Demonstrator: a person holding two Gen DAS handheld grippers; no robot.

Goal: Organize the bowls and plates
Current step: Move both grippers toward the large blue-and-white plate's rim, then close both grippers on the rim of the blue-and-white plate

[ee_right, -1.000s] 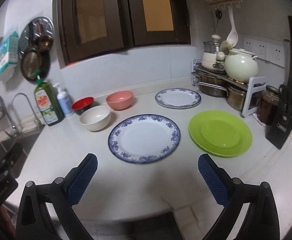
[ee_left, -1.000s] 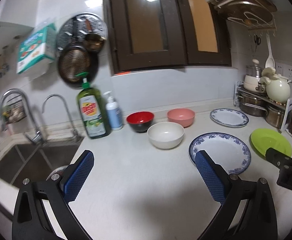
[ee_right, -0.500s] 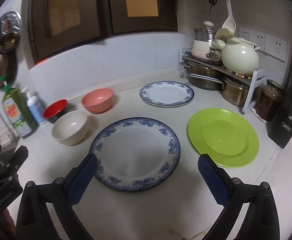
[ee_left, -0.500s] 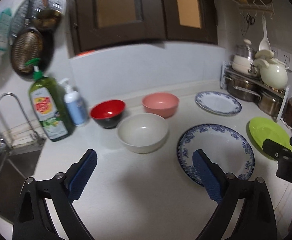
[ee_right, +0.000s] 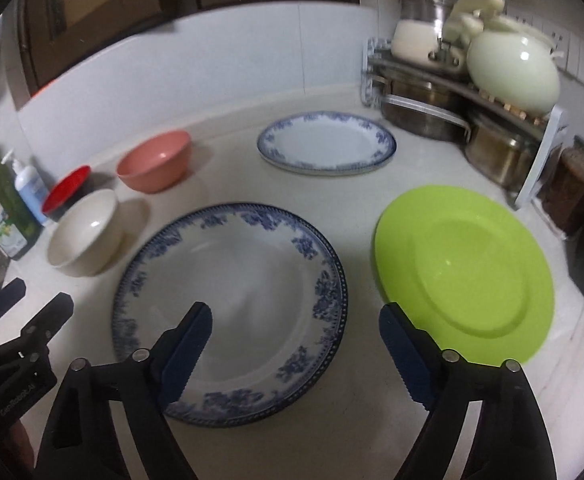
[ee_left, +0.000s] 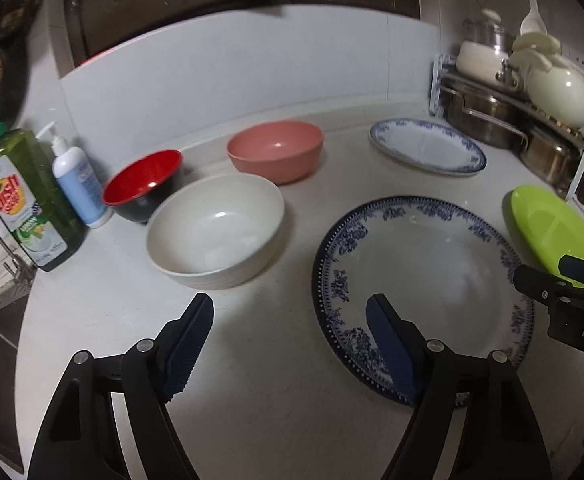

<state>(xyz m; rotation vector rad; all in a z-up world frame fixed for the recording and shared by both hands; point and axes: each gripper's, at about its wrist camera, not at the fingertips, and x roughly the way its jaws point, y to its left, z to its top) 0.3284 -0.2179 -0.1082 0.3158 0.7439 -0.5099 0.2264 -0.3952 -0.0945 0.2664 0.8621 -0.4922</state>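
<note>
On the white counter a large blue-rimmed plate (ee_left: 427,280) (ee_right: 232,284) lies nearest. A white bowl (ee_left: 216,228) (ee_right: 84,232), a red bowl (ee_left: 144,184) (ee_right: 66,188) and a pink bowl (ee_left: 276,150) (ee_right: 156,160) stand left of it. A smaller blue-rimmed plate (ee_left: 427,148) (ee_right: 325,144) lies behind, a green plate (ee_left: 551,228) (ee_right: 463,268) to the right. My left gripper (ee_left: 292,312) hovers over the counter between white bowl and large plate, jaws closing, nothing between them. My right gripper (ee_right: 295,320) hangs over the large plate's right edge, jaws closing, empty.
A green soap bottle (ee_left: 24,200) and a white pump bottle (ee_left: 78,184) stand at the left by the sink. A rack with steel pots (ee_right: 451,120) and a cream kettle (ee_right: 511,68) fills the back right corner. A dark jar (ee_right: 571,184) stands beside it.
Both grippers have moved forward and down toward the dishes, which now look larger. The jaws of both have narrowed somewhat.
</note>
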